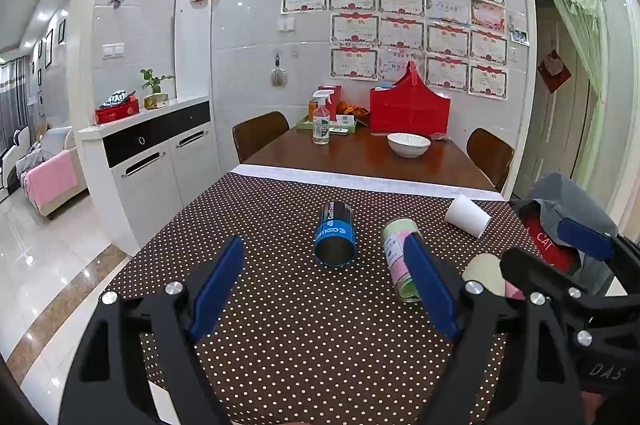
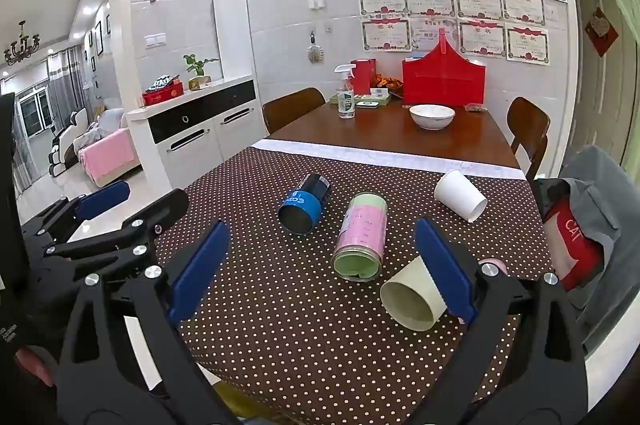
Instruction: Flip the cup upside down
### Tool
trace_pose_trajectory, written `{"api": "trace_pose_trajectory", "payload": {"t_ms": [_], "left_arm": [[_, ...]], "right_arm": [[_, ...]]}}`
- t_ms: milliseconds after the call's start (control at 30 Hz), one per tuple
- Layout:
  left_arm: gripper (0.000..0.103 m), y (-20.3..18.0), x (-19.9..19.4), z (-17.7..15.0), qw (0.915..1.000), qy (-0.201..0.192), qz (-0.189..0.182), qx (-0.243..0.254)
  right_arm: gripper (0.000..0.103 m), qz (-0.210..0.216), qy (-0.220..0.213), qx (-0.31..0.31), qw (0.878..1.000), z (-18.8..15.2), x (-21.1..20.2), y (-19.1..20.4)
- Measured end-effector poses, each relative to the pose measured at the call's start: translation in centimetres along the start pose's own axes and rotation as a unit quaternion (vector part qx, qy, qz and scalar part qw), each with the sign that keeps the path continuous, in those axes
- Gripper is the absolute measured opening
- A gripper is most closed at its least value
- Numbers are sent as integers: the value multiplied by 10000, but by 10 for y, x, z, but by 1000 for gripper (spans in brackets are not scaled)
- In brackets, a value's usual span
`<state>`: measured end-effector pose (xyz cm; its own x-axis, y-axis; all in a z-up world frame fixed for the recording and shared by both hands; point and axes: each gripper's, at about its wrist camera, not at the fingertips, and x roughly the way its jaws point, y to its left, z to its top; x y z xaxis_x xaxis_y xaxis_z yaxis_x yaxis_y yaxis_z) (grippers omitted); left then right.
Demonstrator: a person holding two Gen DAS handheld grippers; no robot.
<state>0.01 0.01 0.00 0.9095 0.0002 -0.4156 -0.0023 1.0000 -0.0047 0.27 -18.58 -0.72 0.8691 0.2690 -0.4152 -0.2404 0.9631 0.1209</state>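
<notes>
Several cups lie on their sides on the polka-dot tablecloth (image 1: 280,325). A blue cup (image 1: 335,240) (image 2: 306,209) lies in the middle with its mouth toward me. A pink-and-green cup (image 1: 398,257) (image 2: 360,237) lies right of it. A white paper cup (image 1: 467,216) (image 2: 460,196) lies farther back right. A cream cup (image 2: 412,295) (image 1: 484,273) lies nearest, partly behind my right gripper's right finger. My left gripper (image 1: 324,285) is open and empty, hovering before the blue cup. My right gripper (image 2: 320,269) is open and empty, in front of the pink-and-green cup.
A white bowl (image 1: 409,144), spray bottle (image 1: 321,123) and red box (image 1: 410,109) stand on the bare wood table at the back. A chair with a grey bag (image 2: 588,225) is at the right. A white sideboard (image 1: 156,153) stands left.
</notes>
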Motion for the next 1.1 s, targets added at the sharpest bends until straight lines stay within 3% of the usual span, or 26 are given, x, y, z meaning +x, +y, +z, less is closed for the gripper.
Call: {"api": "trace_pose_trajectory", "payload": {"t_ms": [1100], "left_arm": [[81,-1,-1,-5,10000,-20,-28,13]], "right_arm": [[93,-16,9,-1,10000,0,-6,5]]}}
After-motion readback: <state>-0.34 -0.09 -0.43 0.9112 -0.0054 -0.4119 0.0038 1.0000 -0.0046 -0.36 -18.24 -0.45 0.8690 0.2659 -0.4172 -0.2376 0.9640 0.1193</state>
